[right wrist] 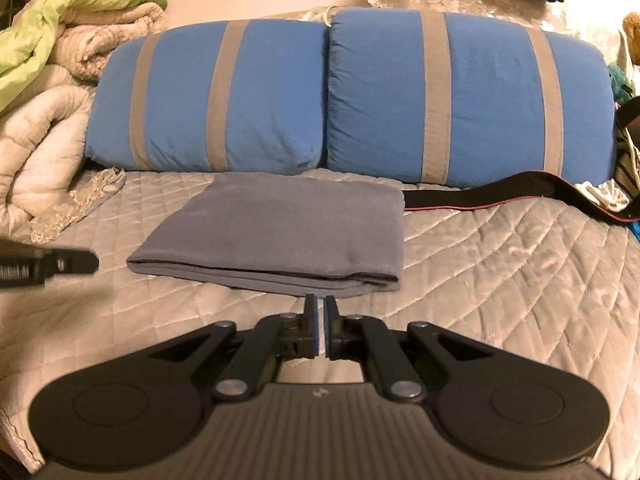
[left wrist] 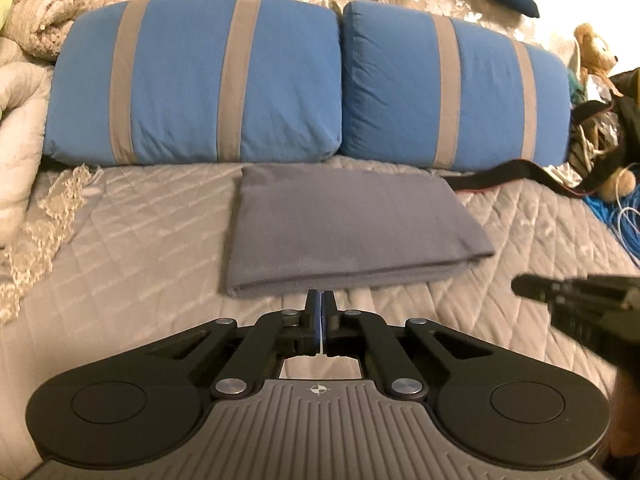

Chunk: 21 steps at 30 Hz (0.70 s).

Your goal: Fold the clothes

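Note:
A grey garment (left wrist: 344, 228) lies folded into a flat rectangle on the quilted bed cover, in front of two blue pillows; it also shows in the right wrist view (right wrist: 280, 236). My left gripper (left wrist: 321, 298) is shut and empty, just short of the garment's near folded edge. My right gripper (right wrist: 320, 302) is shut and empty, also just short of that near edge, towards its right end. The right gripper shows at the right edge of the left wrist view (left wrist: 524, 288). The left gripper shows at the left edge of the right wrist view (right wrist: 86, 266).
Two blue pillows with grey stripes (left wrist: 304, 80) lie across the back of the bed. Rolled quilts and blankets (right wrist: 44, 92) are heaped at the left. A black strap (right wrist: 500, 194) lies right of the garment. A teddy bear (left wrist: 596, 52) and blue cables (left wrist: 624, 216) are at the right.

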### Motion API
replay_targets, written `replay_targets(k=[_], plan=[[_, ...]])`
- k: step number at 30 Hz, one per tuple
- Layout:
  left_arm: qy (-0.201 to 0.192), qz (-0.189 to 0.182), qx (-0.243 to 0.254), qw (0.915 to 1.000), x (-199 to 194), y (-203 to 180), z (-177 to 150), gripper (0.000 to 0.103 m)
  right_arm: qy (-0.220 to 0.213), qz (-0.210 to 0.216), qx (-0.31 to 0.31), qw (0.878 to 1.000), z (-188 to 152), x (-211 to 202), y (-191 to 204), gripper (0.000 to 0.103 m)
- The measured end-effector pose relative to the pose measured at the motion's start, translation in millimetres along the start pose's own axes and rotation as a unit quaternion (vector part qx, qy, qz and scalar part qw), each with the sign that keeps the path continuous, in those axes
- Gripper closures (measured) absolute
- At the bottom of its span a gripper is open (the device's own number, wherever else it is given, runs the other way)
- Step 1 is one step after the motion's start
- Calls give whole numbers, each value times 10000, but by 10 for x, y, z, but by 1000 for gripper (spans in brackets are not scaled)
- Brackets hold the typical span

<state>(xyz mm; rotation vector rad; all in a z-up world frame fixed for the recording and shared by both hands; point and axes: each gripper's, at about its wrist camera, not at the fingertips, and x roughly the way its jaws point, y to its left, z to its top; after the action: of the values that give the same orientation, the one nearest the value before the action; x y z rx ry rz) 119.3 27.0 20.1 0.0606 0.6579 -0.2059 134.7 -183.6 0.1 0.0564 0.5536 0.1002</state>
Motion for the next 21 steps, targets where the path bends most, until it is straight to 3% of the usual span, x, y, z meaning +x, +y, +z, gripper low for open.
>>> replay_targets(k=[3,7,11,13,14,16,17,18,19,20,21], plan=[[-6,14,-74,10000,5,-3,-109,101,-18,3,48,10000,-74,9,-5,85],[-150,155,-57,9998,33,8,-225,101,-49,-23,-4,10000,-193,47,2,85],[-28,230,-118,9997,119,91,-312,101,8,-31,7,10000,-279,111,0,85],[11,236,-162,9996,143,143,-346,101,-31,-34,57,10000,-266,113,2,80],[38,209,-198,9996,155,167,-356,101,-50,-35,82,9999,-259,114,3,69],[93,186,-244,9995,187,195,-369,98,-175,-123,97,9997,-255,102,10,36],[127,218,-250,9994,204,196,-370,85,-249,-197,95,9994,-254,95,17,8],[162,251,-255,9992,222,198,-372,57,-365,-172,48,9992,-257,86,20,0],[160,287,-260,9991,232,196,-372,41,-491,-175,-12,9986,-262,70,26,0],[58,336,-261,9991,221,184,-371,14,-534,-226,-99,9983,-262,66,46,0],[-44,385,-262,9989,210,172,-369,5,-577,-276,-187,9978,-261,62,65,0]])
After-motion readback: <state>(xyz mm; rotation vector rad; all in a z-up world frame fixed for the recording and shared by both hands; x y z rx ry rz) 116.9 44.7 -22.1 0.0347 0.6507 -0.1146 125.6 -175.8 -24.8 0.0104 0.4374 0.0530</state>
